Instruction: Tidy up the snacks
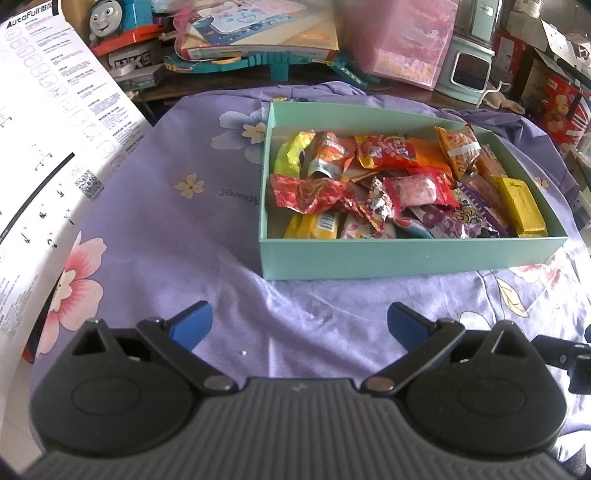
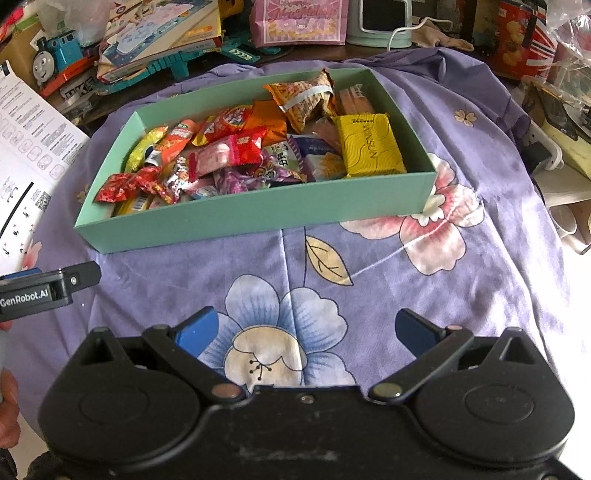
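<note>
Looking down both wrist cams: the teal box (image 1: 406, 254) sits on the purple floral cloth (image 1: 177, 258), ahead of both grippers and well apart from them, and the snacks (image 1: 388, 184) are all piled inside it, none on the cloth that I can see. Left gripper (image 1: 300, 322) is released, blue pads spread wide, nothing between them, just bare cloth. Right gripper (image 2: 309, 328) same: fingers splayed, empty, over a blue printed flower. In the right view the left gripper shows only as a black side piece at the left edge with "GenRobot.AI" on it, mostly cut off; a sliver of a hand (image 2: 9, 398) is at the frame edge below it. Box contents from the right view: yellow packet (image 2: 369, 144) at the right end, lying flat and on top; orange patterned bag (image 2: 303, 99) behind it against the far wall; pink-and-red wrapped candy (image 2: 225, 153) mid-pile; red twist wrapper (image 2: 129, 186) at the left near corner; purple wrappers in the middle. The lower layer is buried, and the near wall hides the bottom of the front row, so count is not readable. Print on most wrappers is too blurred to read; the yellow one possibly says "WINSUN". Behind the box: blue toy train (image 1: 114, 18), pink bag (image 2: 301, 20), stacked toy boxes, all partly cropped by the fisheye. White printed sheet (image 1: 48, 129) overlaps the cloth's left side, running out of frame.
</note>
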A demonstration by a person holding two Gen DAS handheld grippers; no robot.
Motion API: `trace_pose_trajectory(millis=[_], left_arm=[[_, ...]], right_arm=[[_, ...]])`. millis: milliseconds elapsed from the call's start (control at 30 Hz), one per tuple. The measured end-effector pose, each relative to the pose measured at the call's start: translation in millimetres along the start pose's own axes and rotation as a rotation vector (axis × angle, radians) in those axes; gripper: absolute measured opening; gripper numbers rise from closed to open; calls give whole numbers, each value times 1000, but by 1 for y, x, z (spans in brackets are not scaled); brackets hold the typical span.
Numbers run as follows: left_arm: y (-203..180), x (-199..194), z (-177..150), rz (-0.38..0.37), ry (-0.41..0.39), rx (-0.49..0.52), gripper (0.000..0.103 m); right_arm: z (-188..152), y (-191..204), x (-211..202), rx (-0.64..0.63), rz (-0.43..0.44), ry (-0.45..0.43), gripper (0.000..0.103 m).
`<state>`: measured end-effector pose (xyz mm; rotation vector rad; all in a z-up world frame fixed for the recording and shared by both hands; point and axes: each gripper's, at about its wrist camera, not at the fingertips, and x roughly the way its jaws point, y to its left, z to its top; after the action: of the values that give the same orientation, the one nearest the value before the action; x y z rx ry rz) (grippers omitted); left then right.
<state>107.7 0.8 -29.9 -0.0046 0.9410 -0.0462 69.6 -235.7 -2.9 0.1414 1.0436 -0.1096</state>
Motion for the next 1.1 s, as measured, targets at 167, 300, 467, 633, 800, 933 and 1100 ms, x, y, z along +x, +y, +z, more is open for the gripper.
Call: trace_pose_trajectory(millis=[167, 300, 467, 633, 800, 933, 1100], left_arm=[[0, -1, 1, -1, 0, -1, 103], [1, -1, 3, -1, -1, -4, 103], [3, -1, 4, -2, 2, -7, 103], [3, 0, 6, -3, 9, -9, 103], [2, 1, 8, 0, 10, -6, 103], [1, 2, 9, -8, 12, -2, 103], [-4, 2, 10, 3, 7, 14, 103]], right_arm=[[2, -2, -1, 5, -3, -3, 103], [4, -1, -1, 3, -6, -5, 103], [6, 0, -1, -2, -6, -9, 103], [10, 0, 0, -9, -3, -12, 103], [13, -2, 1, -11, -6, -20, 103], [16, -5, 2, 0, -8, -22, 103], [17, -7, 4, 2, -9, -20, 103]])
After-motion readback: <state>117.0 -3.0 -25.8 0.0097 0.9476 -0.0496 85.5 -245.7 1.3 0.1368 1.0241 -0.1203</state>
